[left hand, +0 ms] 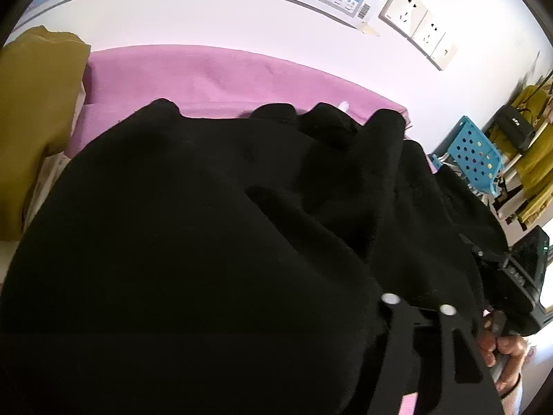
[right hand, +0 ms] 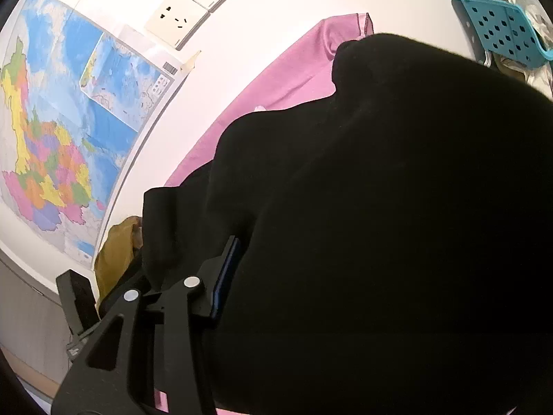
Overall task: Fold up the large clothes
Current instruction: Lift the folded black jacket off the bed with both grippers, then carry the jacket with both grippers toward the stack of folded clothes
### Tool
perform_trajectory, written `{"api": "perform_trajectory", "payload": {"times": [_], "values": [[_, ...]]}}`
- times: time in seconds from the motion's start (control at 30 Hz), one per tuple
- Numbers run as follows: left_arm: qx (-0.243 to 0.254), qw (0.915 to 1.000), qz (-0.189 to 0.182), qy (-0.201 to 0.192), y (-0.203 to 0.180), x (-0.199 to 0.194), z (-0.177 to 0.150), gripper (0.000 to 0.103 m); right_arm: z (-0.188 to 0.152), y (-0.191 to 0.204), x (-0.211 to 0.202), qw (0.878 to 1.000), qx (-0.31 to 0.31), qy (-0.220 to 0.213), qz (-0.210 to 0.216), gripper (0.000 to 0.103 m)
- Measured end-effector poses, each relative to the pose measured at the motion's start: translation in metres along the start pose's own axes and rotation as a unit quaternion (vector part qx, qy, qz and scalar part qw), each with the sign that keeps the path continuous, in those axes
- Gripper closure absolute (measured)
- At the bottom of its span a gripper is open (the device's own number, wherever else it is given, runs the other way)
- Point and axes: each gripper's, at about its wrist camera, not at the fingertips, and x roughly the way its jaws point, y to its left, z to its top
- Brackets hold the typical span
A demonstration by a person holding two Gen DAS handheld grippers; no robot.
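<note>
A large black garment (left hand: 207,242) fills most of both views, bunched and draped over the grippers. In the left wrist view only the linkage of my left gripper (left hand: 421,294) shows at the bottom right; black cloth hides its fingers. My right gripper's body (left hand: 515,269) and the hand holding it (left hand: 501,349) sit just to the right. In the right wrist view a fold of the black garment (right hand: 380,207) fills the gap of my right gripper (right hand: 190,256). Its blue-padded finger (right hand: 226,276) shows; the other is covered. The left gripper's body (right hand: 76,301) stands at lower left.
A pink cloth (left hand: 214,76) lies spread behind the garment against a white wall with sockets (left hand: 411,17) and a map (right hand: 62,131). A mustard garment (left hand: 38,110) lies at the left. A blue perforated rack (left hand: 473,152) stands to the right.
</note>
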Motion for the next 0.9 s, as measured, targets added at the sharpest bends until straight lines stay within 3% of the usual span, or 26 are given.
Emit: {"api": "perform_trajectory", "payload": {"times": [0.13,0.2,0.37,0.63,0.9], "values": [[0.011,0.9999,0.009,-0.006,-0.004,-0.006,0.000,0.057,0.001,-0.001,-0.001,1.000,-0.003,0.007,0.004,0.076],[0.016,0.9997,0.015,-0.008,-0.006,-0.007,0.001,0.062,0.001,0.001,-0.003,1.000,-0.008,0.008,0.010,0.078],[0.025,0.9995,0.018,-0.008,-0.006,-0.009,0.002,0.063,0.002,0.008,-0.006,1.000,-0.021,0.013,0.012,0.079],[0.043,0.9990,0.013,-0.001,-0.004,-0.006,0.005,0.056,0.004,-0.002,0.002,1.000,-0.009,0.025,0.017,0.065],[0.027,0.9996,0.004,0.003,0.005,0.001,0.004,0.039,0.005,-0.003,0.004,1.000,-0.005,0.023,0.020,0.062]]}}
